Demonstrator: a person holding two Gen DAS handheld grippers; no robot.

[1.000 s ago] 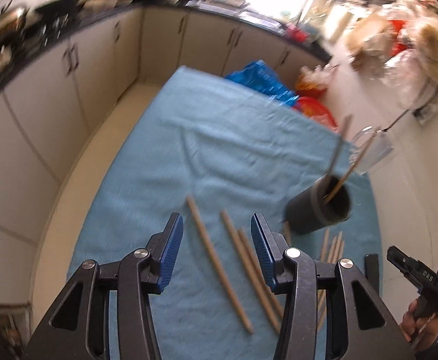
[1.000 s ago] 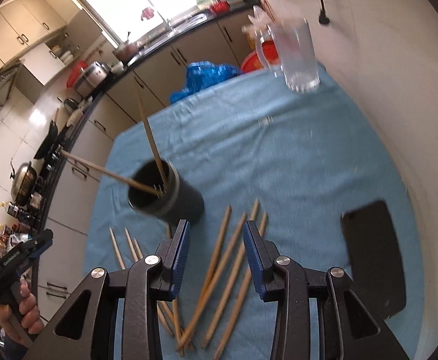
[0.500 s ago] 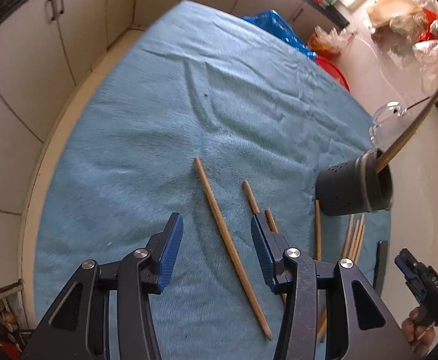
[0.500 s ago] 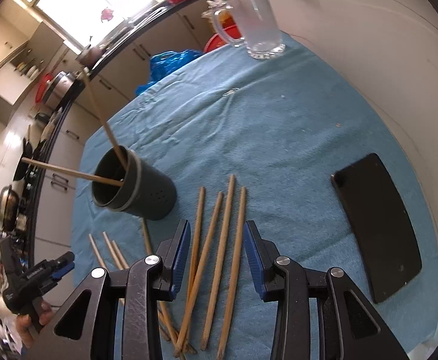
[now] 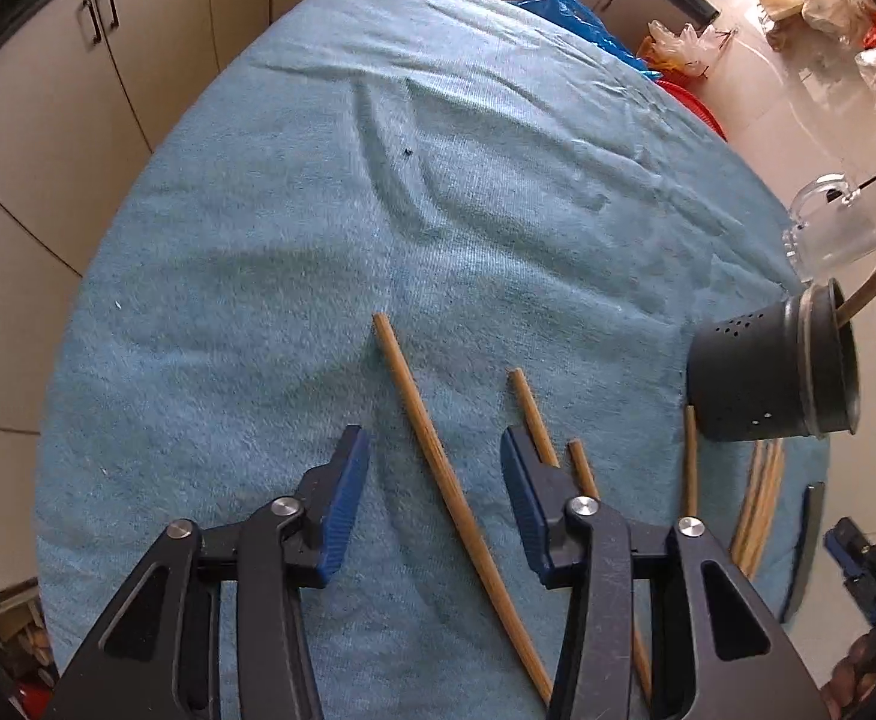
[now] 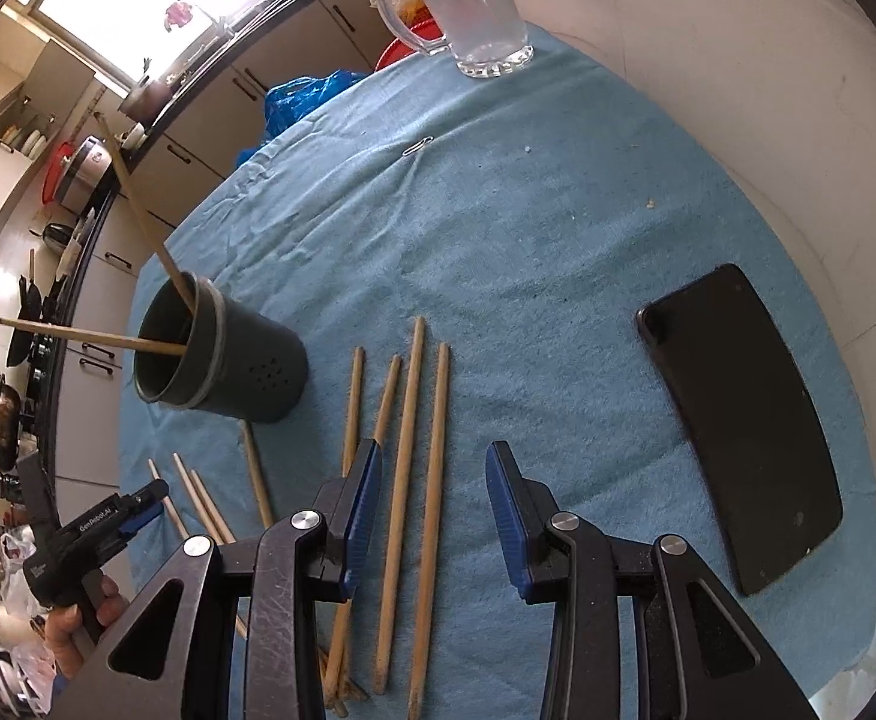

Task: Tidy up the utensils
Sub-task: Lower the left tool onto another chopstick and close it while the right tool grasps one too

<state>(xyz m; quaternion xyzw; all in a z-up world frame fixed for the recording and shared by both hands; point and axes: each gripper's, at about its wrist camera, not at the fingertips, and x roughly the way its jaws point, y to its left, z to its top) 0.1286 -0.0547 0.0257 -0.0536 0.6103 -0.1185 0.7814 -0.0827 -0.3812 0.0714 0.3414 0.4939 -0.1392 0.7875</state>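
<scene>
My left gripper (image 5: 435,495) hung spread and empty astride one long chopstick (image 5: 438,468) on the blue towel (image 5: 294,240); my right gripper (image 6: 433,507), equally spread, straddled two more (image 6: 417,480). The holder (image 6: 222,360) stood far left. Light, stiff, slippery sticks: I'd pinch mid-shaft. Both had dropped closer than a second before.

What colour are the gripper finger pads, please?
Blue pads on black gripper arms, clearest in the right wrist view.
</scene>
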